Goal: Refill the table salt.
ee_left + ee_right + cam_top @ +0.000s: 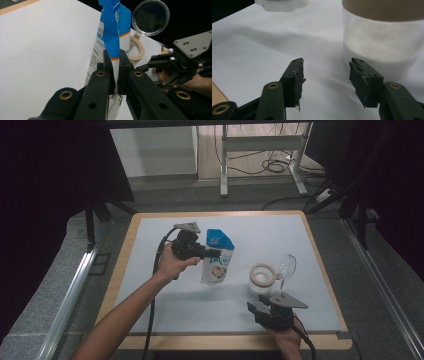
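The blue-and-white pouch (217, 257) is pinched upright by the left gripper (115, 72); the open-lidded jar (262, 277) lies at four o'clock from it, nearest the half-open, empty right gripper (325, 77).

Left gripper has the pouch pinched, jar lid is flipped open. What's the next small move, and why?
Probably carry the pouch over the jar mouth. The left gripper is shut on the pouch, the lid stands open, and the right gripper sits open just short of the jar, gripping nothing.
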A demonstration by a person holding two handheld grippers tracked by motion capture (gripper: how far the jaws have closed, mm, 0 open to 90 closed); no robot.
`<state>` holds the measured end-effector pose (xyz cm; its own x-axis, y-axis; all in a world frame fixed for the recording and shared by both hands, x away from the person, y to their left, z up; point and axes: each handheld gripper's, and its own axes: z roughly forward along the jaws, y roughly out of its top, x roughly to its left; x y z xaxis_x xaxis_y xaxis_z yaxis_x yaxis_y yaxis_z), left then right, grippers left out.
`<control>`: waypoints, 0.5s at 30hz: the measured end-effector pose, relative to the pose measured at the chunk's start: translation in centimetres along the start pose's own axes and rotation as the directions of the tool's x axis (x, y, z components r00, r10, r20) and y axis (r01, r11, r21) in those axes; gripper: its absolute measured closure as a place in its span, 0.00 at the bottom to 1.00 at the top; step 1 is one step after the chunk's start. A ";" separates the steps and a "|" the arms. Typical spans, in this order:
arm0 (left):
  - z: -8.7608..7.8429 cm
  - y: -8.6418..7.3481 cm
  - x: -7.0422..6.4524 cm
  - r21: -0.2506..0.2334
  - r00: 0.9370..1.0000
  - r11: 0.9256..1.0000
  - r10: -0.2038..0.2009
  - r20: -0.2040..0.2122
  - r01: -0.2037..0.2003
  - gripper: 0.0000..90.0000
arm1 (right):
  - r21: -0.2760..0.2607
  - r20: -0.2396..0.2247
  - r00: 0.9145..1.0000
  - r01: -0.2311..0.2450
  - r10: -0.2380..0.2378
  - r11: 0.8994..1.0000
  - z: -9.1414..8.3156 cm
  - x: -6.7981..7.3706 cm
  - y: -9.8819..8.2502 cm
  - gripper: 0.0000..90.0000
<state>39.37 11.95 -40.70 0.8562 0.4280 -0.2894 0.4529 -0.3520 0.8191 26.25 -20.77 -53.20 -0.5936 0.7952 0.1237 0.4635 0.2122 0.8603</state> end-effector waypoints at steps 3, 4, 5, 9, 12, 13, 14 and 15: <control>-0.7 -0.6 0.5 -0.010 0.999 1.000 -0.003 -0.035 0.003 1.00 | 0.004 0.006 1.000 -0.004 0.004 1.000 -0.3 -0.3 -0.2 0.50; -1.0 -0.8 0.7 -0.014 0.999 1.000 -0.006 -0.046 0.005 1.00 | 0.003 0.008 1.000 -0.009 0.009 1.000 -0.3 -0.4 -0.3 0.50; -1.2 -1.0 0.9 -0.017 0.998 1.000 -0.009 -0.056 0.008 1.00 | 0.004 0.010 1.000 -0.010 0.010 1.000 -0.4 -0.5 -0.4 0.50; -1.9 -1.9 1.7 -0.031 0.996 0.999 -0.025 -0.090 0.022 1.00 | 0.003 0.015 1.000 -0.016 0.016 1.000 -0.6 -1.0 -0.6 0.50; -2.2 -2.5 2.2 -0.040 0.994 0.999 -0.040 -0.104 0.036 1.00 | -0.006 0.025 0.999 -0.025 0.025 1.000 -0.8 -1.2 -0.5 0.50; -2.2 -2.5 2.2 -0.040 0.994 0.999 -0.040 -0.104 0.036 1.00 | -0.009 0.027 0.999 -0.025 0.026 1.000 -0.8 -1.3 -0.5 0.50; -2.3 -2.7 2.4 -0.043 0.993 0.998 -0.042 -0.106 0.038 1.00 | -0.009 0.027 0.999 -0.025 0.026 1.000 -0.8 -1.3 -0.5 0.50; -2.4 -2.9 2.5 -0.046 0.993 0.998 -0.046 -0.107 0.041 1.00 | -0.011 0.031 0.999 -0.026 0.026 1.000 -0.8 -1.4 -0.4 0.50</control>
<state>39.58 16.02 -42.62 0.8030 0.5301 -0.2724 0.4761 -0.2956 0.8282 26.38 -22.46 -53.30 -0.5605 0.8177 0.1311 0.4716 0.1851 0.8622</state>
